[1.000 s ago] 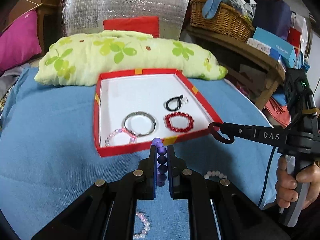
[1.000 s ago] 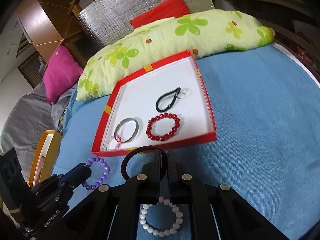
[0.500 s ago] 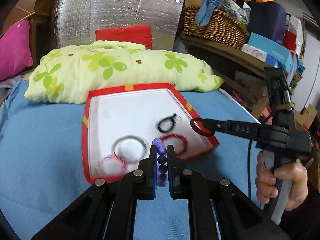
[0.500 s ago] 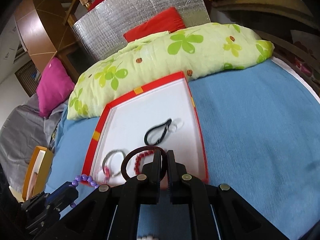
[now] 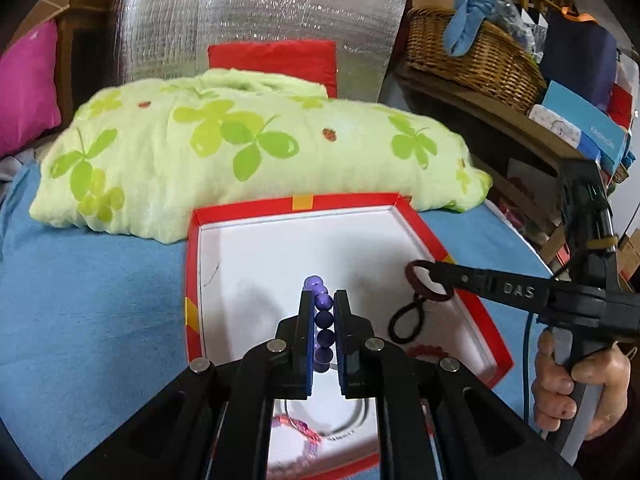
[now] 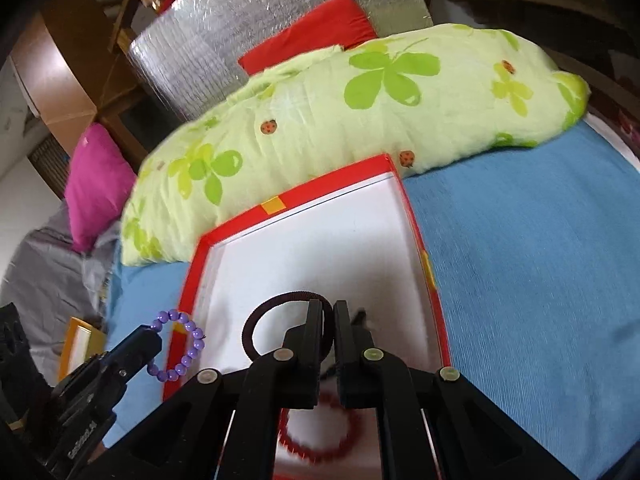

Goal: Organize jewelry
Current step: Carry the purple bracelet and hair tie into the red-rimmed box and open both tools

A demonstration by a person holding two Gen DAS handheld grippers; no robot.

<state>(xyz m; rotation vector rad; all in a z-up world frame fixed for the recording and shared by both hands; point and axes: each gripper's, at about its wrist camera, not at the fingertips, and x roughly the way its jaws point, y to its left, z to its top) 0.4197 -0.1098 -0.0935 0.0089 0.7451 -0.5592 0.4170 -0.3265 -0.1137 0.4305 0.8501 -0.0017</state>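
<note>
Hanging from the clamped jaws of the left gripper (image 5: 323,328) over the near part of the red box (image 5: 424,236), the purple bead bracelet (image 5: 322,320) looks light, hard and slippery, best pinched across a few beads. The right gripper (image 6: 327,344), jaws shut, holds a soft dark hair tie (image 6: 272,312) over the box's right side. Below lies a bed's blue blanket (image 5: 100,304), a green leaf-print pillow (image 5: 240,148) just beyond.

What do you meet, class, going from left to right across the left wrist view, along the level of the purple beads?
Blue cloth → red box's left wall → purple bead bracelet between the left gripper fingers → dark hair tie in the right gripper → hand on its handle.
</note>
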